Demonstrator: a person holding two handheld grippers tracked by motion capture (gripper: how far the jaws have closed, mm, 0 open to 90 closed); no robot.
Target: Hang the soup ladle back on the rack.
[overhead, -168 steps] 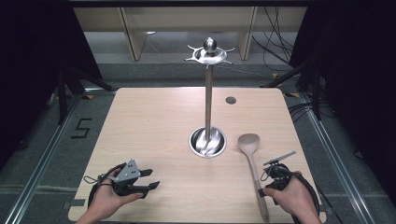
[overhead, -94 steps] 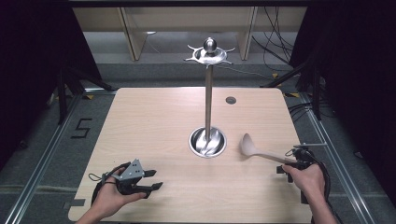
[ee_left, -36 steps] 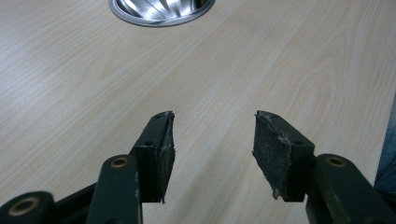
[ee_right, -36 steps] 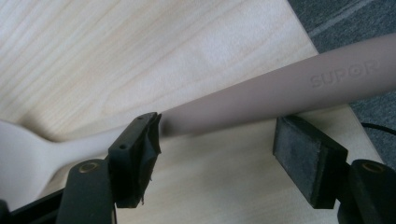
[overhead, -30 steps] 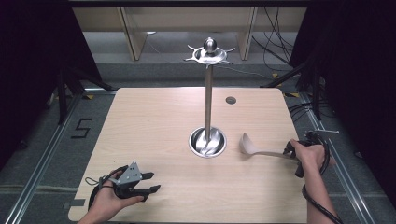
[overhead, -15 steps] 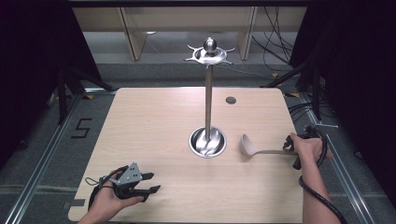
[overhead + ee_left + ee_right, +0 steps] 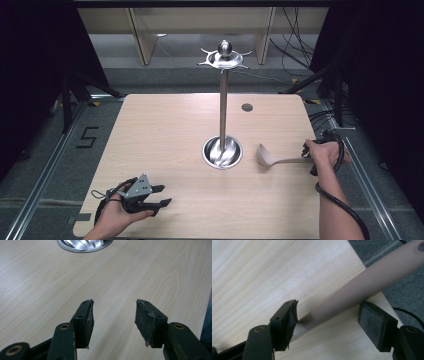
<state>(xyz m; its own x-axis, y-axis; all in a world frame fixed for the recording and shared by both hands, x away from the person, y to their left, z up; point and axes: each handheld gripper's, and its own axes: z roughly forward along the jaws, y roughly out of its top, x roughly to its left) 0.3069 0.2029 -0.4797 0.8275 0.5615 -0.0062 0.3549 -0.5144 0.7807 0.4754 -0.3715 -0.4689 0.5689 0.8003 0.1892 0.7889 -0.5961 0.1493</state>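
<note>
right gripper [image 7: 327, 320] jaws apart around beige plastic ladle [image 7: 272, 159] handle, right edge of light wooden surface [image 7: 165, 130]; left gripper [image 7: 113, 320] open, empty, near left

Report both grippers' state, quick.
Left gripper: open, fingers apart over the bare table, holding nothing.
Right gripper: open, fingers straddling the spoon handle; one finger touches it, the other stands clear.

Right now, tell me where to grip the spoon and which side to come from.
Grip the spoon on its handle, coming from the table's right edge. The handle is a slim, straight shaft pointing that way, while the wide curved bowl faces the stand's base. Set the jaws square across the shaft; the right gripper straddles it at a slant.
</note>
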